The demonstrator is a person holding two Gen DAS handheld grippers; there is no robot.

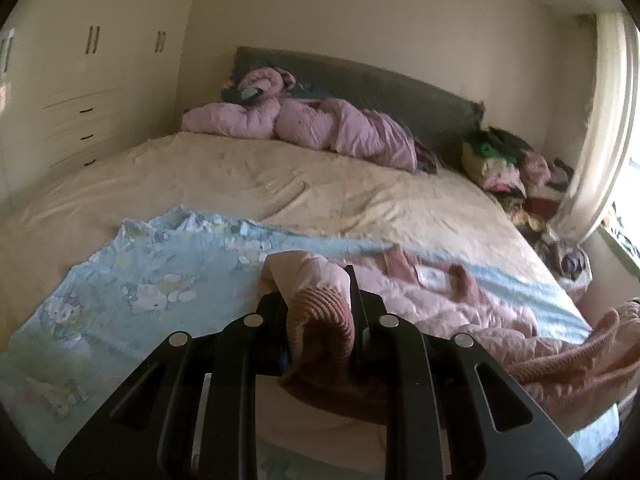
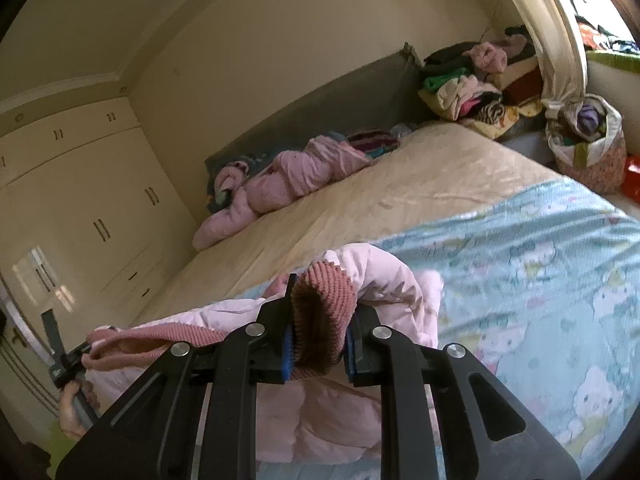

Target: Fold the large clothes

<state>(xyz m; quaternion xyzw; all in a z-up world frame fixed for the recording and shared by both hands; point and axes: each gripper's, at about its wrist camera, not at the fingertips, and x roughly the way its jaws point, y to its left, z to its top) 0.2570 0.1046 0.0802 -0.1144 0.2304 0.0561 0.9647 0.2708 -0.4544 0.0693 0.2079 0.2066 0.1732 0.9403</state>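
Observation:
A pale pink quilted jacket [image 1: 460, 304] with darker pink ribbed knit trim lies over a light blue cartoon-print sheet [image 1: 132, 276] at the foot of the bed. My left gripper [image 1: 316, 292] is shut on one ribbed cuff [image 1: 320, 320] of the jacket. My right gripper [image 2: 320, 304] is shut on another ribbed cuff [image 2: 320, 320], with the jacket [image 2: 384, 280] bunched around it and hanging below. The left gripper [image 2: 70, 356] also shows at the lower left of the right wrist view, holding the ribbed hem stretched between the two.
The bed [image 1: 280, 176] has a cream cover and a grey headboard [image 1: 384, 88]. A crumpled pink duvet [image 1: 320, 124] lies along the headboard. A pile of clothes [image 2: 480, 80] and a fabric basket [image 2: 588, 144] stand by the window side. White wardrobes [image 2: 88, 208] line the far wall.

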